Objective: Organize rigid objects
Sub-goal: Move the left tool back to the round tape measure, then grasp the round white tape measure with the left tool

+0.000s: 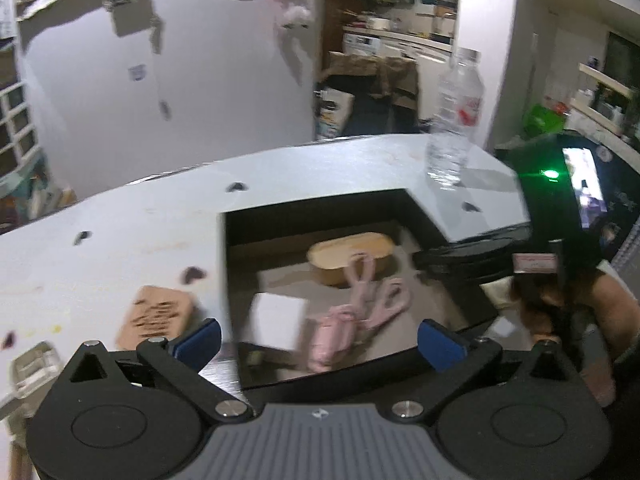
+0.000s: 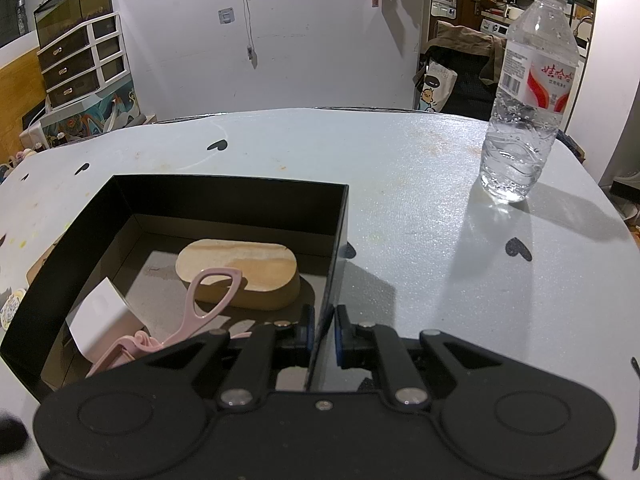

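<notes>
A black open box sits on the pale table. Inside lie a tan oval block, pink scissors and a white card. My left gripper hangs over the box's near edge with its jaws wide open; nothing is held between its blue pads. My right gripper is shut on the box's thin right wall. A hand holds that gripper at the right of the left wrist view.
A clear water bottle stands upright on the table right of the box. Left of the box lie a flat wooden tag and a small clear case. Black heart marks dot the tabletop.
</notes>
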`<control>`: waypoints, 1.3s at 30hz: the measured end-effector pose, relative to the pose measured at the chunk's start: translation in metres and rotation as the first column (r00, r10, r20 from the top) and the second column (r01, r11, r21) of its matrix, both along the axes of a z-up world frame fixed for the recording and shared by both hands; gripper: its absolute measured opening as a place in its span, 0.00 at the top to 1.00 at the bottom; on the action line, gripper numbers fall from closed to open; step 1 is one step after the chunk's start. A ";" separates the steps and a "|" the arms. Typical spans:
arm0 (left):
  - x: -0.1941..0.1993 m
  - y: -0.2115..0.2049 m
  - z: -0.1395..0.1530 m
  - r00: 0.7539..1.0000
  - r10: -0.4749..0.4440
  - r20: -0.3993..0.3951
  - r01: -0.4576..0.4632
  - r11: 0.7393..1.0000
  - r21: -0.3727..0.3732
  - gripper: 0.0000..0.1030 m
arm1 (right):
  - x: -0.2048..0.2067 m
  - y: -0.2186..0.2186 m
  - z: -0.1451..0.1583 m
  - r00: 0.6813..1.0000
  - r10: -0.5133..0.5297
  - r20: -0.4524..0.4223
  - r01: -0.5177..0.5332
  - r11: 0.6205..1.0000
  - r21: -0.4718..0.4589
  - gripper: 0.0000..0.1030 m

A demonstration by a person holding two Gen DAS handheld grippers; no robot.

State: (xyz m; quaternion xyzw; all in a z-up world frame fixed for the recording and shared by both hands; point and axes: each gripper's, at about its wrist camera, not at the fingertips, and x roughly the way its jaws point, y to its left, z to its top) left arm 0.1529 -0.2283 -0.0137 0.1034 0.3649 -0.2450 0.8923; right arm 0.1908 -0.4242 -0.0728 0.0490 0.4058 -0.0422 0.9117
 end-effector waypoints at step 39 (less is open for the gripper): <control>0.060 0.125 -0.087 0.953 0.301 0.035 -0.301 0.954 -0.002 0.42 | 0.004 0.001 -0.006 1.000 0.005 -0.012 -0.005 1.000 -0.017 0.90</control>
